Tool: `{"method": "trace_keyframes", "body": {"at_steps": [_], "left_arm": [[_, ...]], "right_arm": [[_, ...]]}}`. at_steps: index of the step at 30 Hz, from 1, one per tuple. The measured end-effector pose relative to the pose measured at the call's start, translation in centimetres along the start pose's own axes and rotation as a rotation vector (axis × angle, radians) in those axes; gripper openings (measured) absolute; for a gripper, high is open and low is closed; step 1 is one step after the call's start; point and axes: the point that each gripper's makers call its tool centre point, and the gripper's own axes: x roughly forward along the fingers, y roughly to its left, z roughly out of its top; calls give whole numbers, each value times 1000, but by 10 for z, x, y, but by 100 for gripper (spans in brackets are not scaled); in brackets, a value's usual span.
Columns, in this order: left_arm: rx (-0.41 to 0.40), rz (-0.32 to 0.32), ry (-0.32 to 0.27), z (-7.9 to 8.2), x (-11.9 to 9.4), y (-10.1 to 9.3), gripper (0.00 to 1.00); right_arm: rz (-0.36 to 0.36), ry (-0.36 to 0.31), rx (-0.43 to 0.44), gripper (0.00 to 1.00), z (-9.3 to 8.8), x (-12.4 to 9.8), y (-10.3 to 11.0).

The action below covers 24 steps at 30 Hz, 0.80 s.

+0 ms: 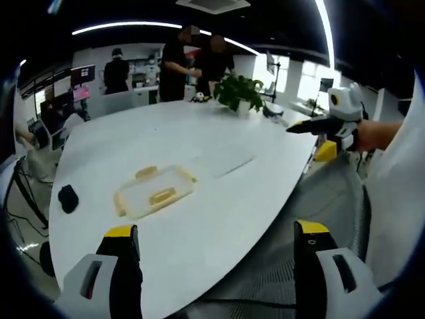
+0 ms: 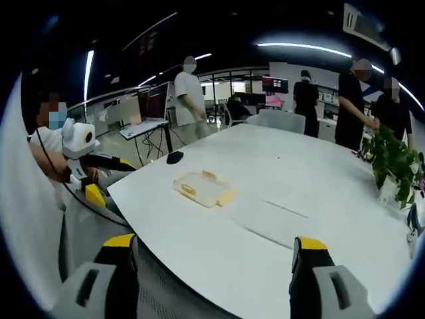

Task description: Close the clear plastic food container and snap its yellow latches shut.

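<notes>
The clear plastic food container (image 1: 154,193) with yellow latches lies flat on the white table (image 1: 219,139), well ahead of my left gripper (image 1: 216,249). That gripper hangs open over the table's near edge with nothing between its jaws. In the right gripper view the same container (image 2: 202,188) lies toward the table's left end, far beyond my right gripper (image 2: 216,252), which is also open and empty. Each gripper shows in the other's view: the right gripper (image 1: 295,128) held by a hand at the right, the left gripper (image 2: 126,165) at the left. Whether the lid is pressed down is too small to tell.
A small black object (image 1: 68,198) rests near the table's edge beside the container. A potted plant (image 1: 239,93) stands at the far end, where several people (image 1: 176,63) stand. A grey mesh chair back (image 1: 319,193) sits under the grippers. Desks with monitors (image 2: 153,103) stand beyond.
</notes>
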Motion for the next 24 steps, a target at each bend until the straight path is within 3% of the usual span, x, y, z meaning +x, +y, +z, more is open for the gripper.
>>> {"method": "trace_keyframes", "body": {"at_steps": [6, 13, 17, 24], "left_arm": [[56, -41, 34, 1, 4, 4, 94], [91, -41, 35, 9, 8, 18, 94], [106, -66, 27, 16, 10, 23, 96], [124, -105, 35, 19, 14, 30, 98]], "right_arm": [[17, -6, 8, 98, 7, 7, -4], [54, -14, -15, 98, 20, 19, -4], [74, 14, -83, 96, 22, 29, -5], [121, 27, -121, 96, 31, 45, -5]]}}
